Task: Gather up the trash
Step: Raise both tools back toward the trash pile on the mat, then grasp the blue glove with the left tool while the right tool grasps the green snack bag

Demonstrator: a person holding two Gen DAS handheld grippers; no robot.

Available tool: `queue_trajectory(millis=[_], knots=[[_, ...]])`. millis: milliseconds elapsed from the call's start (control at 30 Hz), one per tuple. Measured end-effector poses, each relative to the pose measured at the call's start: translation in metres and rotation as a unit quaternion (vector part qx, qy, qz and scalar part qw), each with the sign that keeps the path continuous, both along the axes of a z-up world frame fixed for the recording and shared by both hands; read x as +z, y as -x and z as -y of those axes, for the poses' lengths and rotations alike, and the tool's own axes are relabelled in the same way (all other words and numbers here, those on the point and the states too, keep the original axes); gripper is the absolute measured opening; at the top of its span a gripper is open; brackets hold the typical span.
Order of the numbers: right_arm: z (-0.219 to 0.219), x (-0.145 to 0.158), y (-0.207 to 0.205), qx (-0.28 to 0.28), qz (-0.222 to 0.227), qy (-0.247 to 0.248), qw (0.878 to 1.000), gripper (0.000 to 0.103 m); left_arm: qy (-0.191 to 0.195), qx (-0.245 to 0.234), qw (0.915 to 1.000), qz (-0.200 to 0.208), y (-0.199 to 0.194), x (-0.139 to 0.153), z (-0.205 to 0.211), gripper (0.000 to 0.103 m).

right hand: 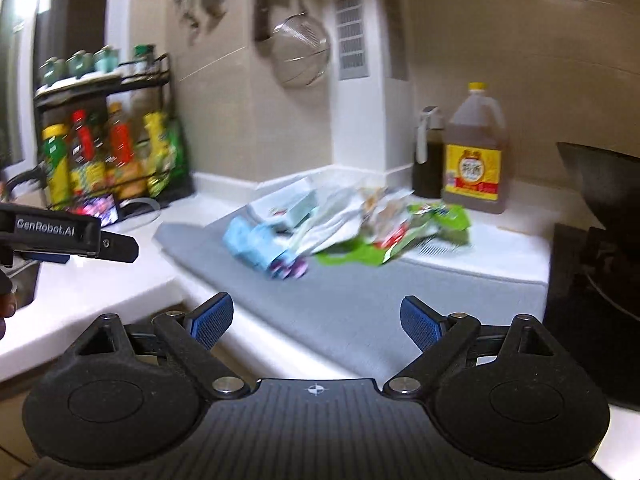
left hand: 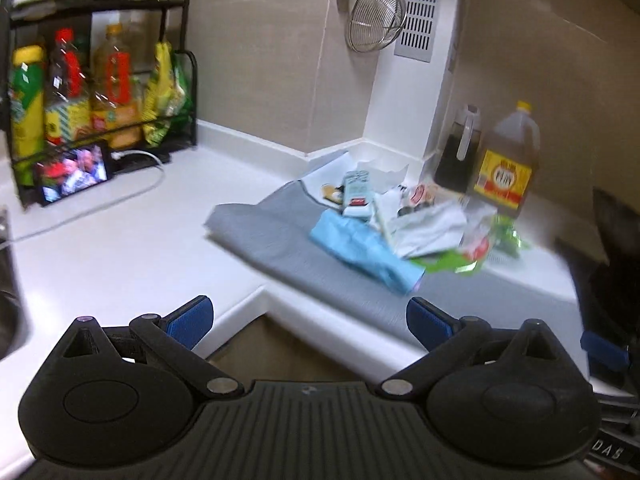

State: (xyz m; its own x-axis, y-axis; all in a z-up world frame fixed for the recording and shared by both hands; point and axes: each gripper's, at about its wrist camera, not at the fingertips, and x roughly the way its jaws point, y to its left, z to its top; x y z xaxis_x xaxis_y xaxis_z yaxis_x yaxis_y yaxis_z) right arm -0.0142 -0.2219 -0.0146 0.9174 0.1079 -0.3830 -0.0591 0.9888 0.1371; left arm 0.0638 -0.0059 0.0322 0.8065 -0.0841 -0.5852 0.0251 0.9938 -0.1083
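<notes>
A pile of trash lies on a grey mat in the counter corner: a light blue wrapper, white paper, a teal-and-white packet and green wrappers. My left gripper is open and empty, in front of the counter edge, short of the pile. My right gripper is open and empty, over the mat's near edge. The left gripper's body shows at the left of the right wrist view.
A brown vinegar jug and a dark sauce bottle stand behind the pile. A black rack of bottles and a phone are at left. A black wok and stove are at right. A strainer hangs on the wall.
</notes>
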Motion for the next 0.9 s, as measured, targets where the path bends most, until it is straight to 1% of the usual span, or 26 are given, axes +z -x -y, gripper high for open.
queue_trajectory(millis=[67, 133, 233, 300, 367, 533, 600, 700, 767, 833, 867, 900], knots=[[0.016, 0.004, -0.019, -0.034, 0.0, -0.025, 0.999, 0.093, 0.012, -0.001, 0.9999, -0.006, -0.023, -0.001, 0.008, 0.103], [0.035, 0.006, -0.04, -0.073, 0.001, -0.065, 0.995, 0.094, 0.023, -0.003, 0.9996, -0.016, -0.048, -0.005, 0.016, 0.103], [0.061, 0.007, -0.076, -0.132, -0.002, -0.114, 0.985, 0.094, 0.034, -0.004, 0.9988, -0.034, -0.082, -0.014, 0.026, 0.103], [0.074, 0.003, -0.101, -0.164, -0.01, -0.139, 0.977, 0.095, 0.038, -0.007, 0.9982, -0.046, -0.104, -0.022, 0.033, 0.103], [0.084, -0.006, -0.124, -0.18, -0.019, -0.161, 0.97, 0.095, 0.035, -0.008, 0.9976, -0.06, -0.121, -0.031, 0.039, 0.103], [0.111, -0.031, -0.175, -0.229, -0.035, -0.228, 0.946, 0.095, 0.034, -0.008, 0.9956, -0.087, -0.151, -0.049, 0.048, 0.103], [0.118, -0.041, -0.191, -0.236, -0.042, -0.256, 0.936, 0.095, 0.037, -0.008, 0.9946, -0.097, -0.161, -0.055, 0.05, 0.103], [0.128, -0.055, -0.21, -0.25, -0.05, -0.303, 0.918, 0.095, 0.037, -0.005, 0.9935, -0.108, -0.172, -0.063, 0.051, 0.103], [0.13, -0.062, -0.219, -0.258, -0.057, -0.313, 0.912, 0.093, 0.036, -0.005, 0.9925, -0.117, -0.178, -0.068, 0.051, 0.103], [0.128, -0.068, -0.226, -0.257, -0.063, -0.309, 0.914, 0.079, 0.033, -0.009, 0.9918, -0.123, -0.181, -0.073, 0.048, 0.103], [0.127, -0.071, -0.228, -0.246, -0.067, -0.311, 0.916, 0.062, 0.031, -0.011, 0.9917, -0.124, -0.18, -0.074, 0.046, 0.103], [0.127, -0.073, -0.229, -0.234, -0.068, -0.322, 0.915, 0.058, 0.029, -0.011, 0.9917, -0.124, -0.179, -0.075, 0.042, 0.103]])
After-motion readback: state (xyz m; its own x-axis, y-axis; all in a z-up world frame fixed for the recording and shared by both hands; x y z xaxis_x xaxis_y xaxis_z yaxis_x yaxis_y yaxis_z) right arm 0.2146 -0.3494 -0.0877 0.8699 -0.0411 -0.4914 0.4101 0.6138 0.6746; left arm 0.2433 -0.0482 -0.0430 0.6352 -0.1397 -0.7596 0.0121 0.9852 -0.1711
